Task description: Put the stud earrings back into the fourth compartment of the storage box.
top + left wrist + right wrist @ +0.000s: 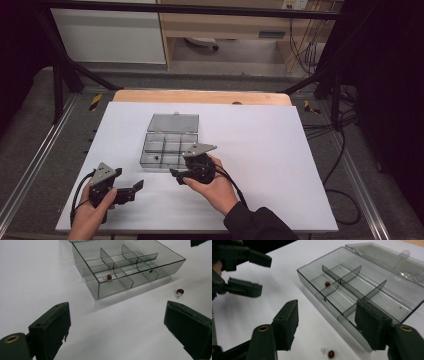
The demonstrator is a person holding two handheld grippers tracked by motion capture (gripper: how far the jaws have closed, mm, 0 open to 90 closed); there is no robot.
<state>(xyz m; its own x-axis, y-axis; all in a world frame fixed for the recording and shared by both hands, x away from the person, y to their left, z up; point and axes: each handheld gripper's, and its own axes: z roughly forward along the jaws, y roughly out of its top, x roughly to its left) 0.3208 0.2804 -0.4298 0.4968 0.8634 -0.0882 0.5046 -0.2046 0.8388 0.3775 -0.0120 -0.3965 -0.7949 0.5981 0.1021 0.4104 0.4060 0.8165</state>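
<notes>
High view: the right gripper [176,176] hangs, jaws apart, just before the open box [167,147].
Left gripper view: left gripper [117,327] jaws wide, empty; loose bead [180,291] on the table [32,277] beside the box.
Right gripper view: bead [331,354] between the spread jaws; lower straight down, then close gently, since it would likely roll.

box lid [75,240]: cut off at top edge | dark speck in box [150,271]: too small to identify | right claw [176,176]: tips partly hidden by hand
</notes>
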